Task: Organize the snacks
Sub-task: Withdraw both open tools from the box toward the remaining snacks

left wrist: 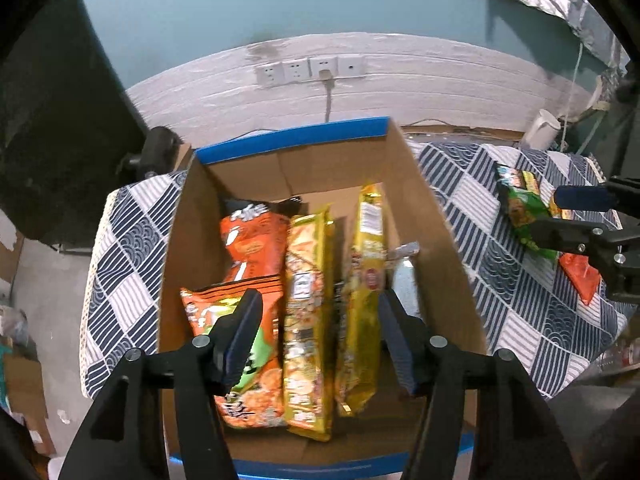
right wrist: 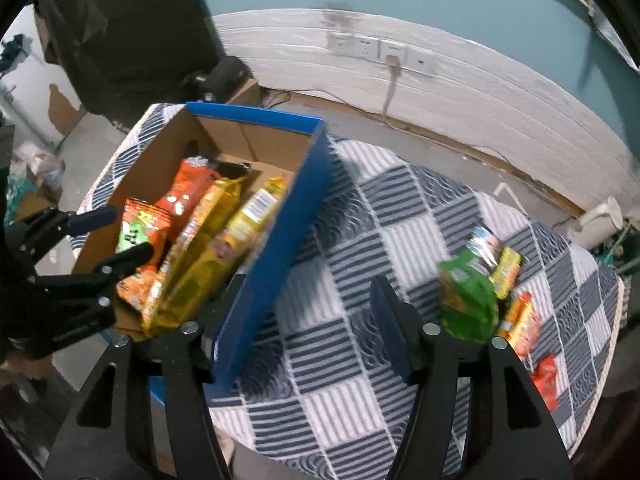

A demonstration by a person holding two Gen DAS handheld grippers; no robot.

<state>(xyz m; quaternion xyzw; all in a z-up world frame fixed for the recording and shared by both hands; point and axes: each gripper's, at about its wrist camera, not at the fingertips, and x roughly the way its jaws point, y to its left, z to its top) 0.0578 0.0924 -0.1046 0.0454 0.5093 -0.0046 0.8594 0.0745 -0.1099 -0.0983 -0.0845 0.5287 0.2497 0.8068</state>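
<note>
from your left wrist view, your left gripper [left wrist: 320, 332] hangs over the open cardboard box [left wrist: 440, 216], its fingers spread wide apart with nothing between them. inside the box the snacks stand on edge in a row: an orange bag [left wrist: 252, 244] toward the far left wall, an orange-and-green bag [left wrist: 200, 312] in front of it by the near left corner, a long yellow pack [left wrist: 308, 300] down the middle, a second yellow pack [left wrist: 362, 292] to its right, and a pale silvery packet [left wrist: 406, 280] against the right wall. the box sits on the checked cloth [left wrist: 500, 272]. at the cloth's far right edge lies a green bag [left wrist: 520, 212], with your right gripper [left wrist: 580, 216] reaching in beside it.

from your right wrist view, your right gripper [right wrist: 308, 320] is open wide and holds nothing; its left finger [right wrist: 234, 308] is next to the box's blue outer wall [right wrist: 280, 240], though you cannot tell whether they touch. the green bag [right wrist: 468, 300] lies on the cloth toward its right edge, just past the right finger, with a small yellow packet [right wrist: 506, 268] touching it, an orange-yellow pack [right wrist: 520, 320] beside it and a red packet [right wrist: 546, 380] nearer the edge. your left gripper [right wrist: 116, 232] shows at the box's left side, fingers apart.
</note>
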